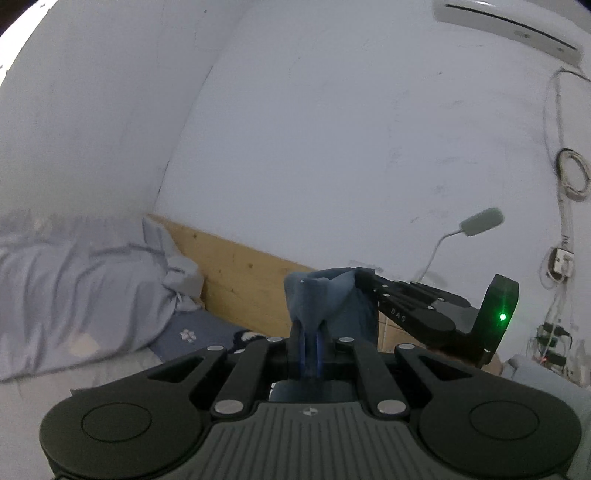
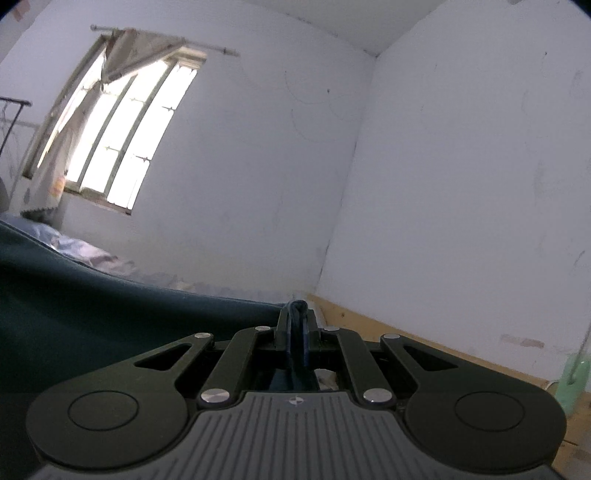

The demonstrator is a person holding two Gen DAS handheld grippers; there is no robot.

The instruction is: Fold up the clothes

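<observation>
My left gripper [image 1: 309,332] is shut on a bunched edge of a blue garment [image 1: 317,295], which sticks up above the fingertips. Just right of it in the left wrist view is my right gripper [image 1: 364,280], also clamped on the same cloth. In the right wrist view the right gripper [image 2: 295,314] is shut on a thin fold of the dark blue-green garment [image 2: 92,314], which stretches away taut to the left and down. Both grippers point level, raised above the bed.
A bed with a crumpled pale blue duvet [image 1: 74,295] and a wooden headboard [image 1: 240,280] lies below. White walls, an air conditioner [image 1: 509,26], a small lamp [image 1: 480,221] and hanging cables [image 1: 569,177] are ahead. A bright window [image 2: 122,129] is at left.
</observation>
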